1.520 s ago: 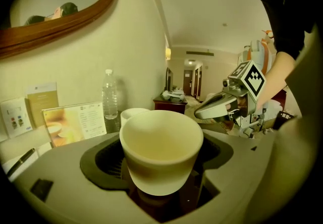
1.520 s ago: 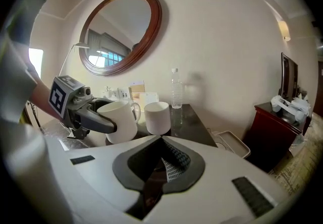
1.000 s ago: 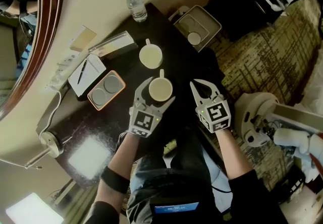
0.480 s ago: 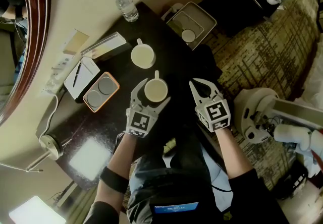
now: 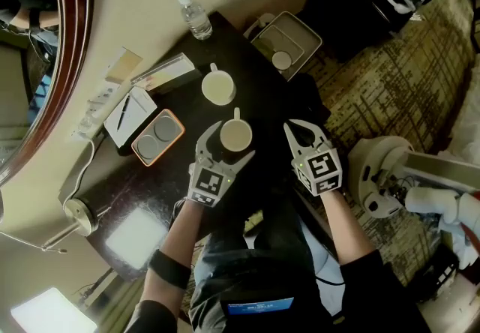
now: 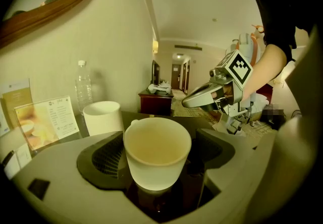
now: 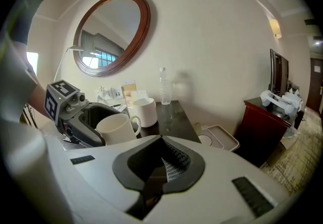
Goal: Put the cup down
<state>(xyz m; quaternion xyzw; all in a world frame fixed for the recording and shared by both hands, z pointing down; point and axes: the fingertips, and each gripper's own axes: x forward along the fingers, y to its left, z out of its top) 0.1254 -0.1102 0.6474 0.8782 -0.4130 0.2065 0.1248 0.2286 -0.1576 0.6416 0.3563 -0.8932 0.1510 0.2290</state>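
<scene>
head view: a person's left gripper (image 5: 227,141) brackets a cream cup (image 5: 235,136) standing on a dark table (image 5: 251,95). the cup's handle points away, toward a second cup (image 5: 218,88). the right gripper (image 5: 298,127) hovers near the first cup, on its right. a water bottle (image 5: 195,18) stands at the table's far corner by the wall, its label unreadable. each gripper's cube carries a black-and-white square marker.

left gripper view: the jaws have just been opening and stand spread. the cup is upright on the table between the pads, with a sliver of gap on either side. a printed card (image 6: 48,119) leans at the wall, its print too small to read.

right gripper view: the jaws are pressed together on nothing. an oval wood-framed mirror (image 7: 113,34) hangs above the table.
</scene>
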